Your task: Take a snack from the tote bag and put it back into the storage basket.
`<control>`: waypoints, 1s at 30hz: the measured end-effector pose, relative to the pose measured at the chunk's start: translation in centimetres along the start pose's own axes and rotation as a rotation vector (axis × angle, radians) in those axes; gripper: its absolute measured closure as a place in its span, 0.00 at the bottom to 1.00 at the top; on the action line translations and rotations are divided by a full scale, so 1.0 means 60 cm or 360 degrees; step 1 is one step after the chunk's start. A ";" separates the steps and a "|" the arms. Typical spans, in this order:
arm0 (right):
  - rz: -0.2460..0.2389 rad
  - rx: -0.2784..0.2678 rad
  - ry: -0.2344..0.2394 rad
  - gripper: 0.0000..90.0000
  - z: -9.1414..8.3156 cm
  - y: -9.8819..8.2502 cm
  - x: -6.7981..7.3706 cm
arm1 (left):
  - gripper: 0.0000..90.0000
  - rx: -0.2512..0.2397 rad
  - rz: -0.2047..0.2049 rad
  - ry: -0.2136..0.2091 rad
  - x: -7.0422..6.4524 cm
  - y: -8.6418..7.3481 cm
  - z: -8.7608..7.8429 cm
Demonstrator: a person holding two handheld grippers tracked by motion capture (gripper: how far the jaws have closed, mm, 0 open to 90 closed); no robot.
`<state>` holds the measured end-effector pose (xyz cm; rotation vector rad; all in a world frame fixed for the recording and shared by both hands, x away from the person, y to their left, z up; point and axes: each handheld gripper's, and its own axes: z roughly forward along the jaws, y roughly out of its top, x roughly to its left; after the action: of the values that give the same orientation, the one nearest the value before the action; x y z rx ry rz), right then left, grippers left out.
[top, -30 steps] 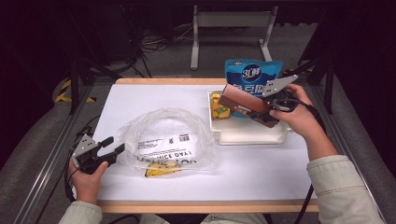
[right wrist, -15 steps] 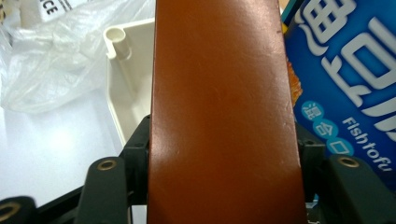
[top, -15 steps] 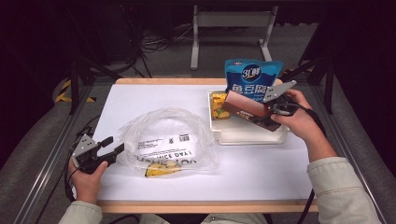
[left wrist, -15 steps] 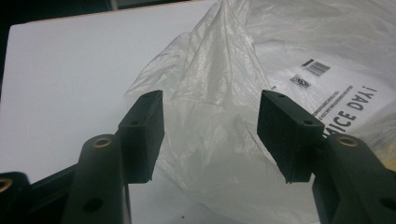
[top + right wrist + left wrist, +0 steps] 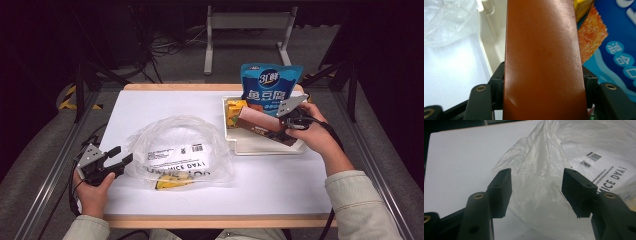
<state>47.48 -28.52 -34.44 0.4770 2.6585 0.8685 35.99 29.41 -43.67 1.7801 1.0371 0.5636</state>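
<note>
One brown box (image 5: 262, 126), one blue pouch (image 5: 270, 88), one tray (image 5: 260, 148).

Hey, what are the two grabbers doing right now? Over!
Right gripper shut on brown box, over white tray. Left gripper open at plastic bag. Blue pouch close behind.

Left tongs (image 5: 536, 192) gaping, crumpled clear plastic bag (image 5: 544, 170) rising between the jaws, white bench (image 5: 461, 157) beside bag.

Blue pouch (image 5: 270, 86) and yellow carton (image 5: 234, 111) crowd the tray (image 5: 260, 148); table's far-left corner (image 5: 145, 105) lies open.
</note>
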 end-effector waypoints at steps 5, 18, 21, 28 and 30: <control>-0.0002 0.0025 -0.0002 0.47 0.008 -0.005 -0.002 | 0.47 0.0000 0.0002 0.0001 0.000 0.000 -0.001; -0.0016 0.0122 0.0003 0.46 0.035 -0.017 -0.006 | 0.47 -0.0001 0.0000 -0.0002 0.000 0.000 0.000; -0.0012 0.0137 -0.0004 0.46 0.041 -0.019 -0.007 | 0.47 -0.0001 -0.0001 -0.0002 0.000 0.000 -0.001; -0.0030 0.0145 0.0001 0.46 0.049 -0.018 -0.008 | 0.47 0.0000 -0.0005 0.0000 -0.001 -0.001 -0.001; -0.0036 0.0151 -0.0002 0.46 0.051 -0.016 -0.007 | 0.47 -0.0002 -0.0002 -0.0003 0.000 -0.001 -0.001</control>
<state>48.81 -27.87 -37.30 0.4685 2.7079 0.7374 35.92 29.46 -43.68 1.7787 1.0362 0.5617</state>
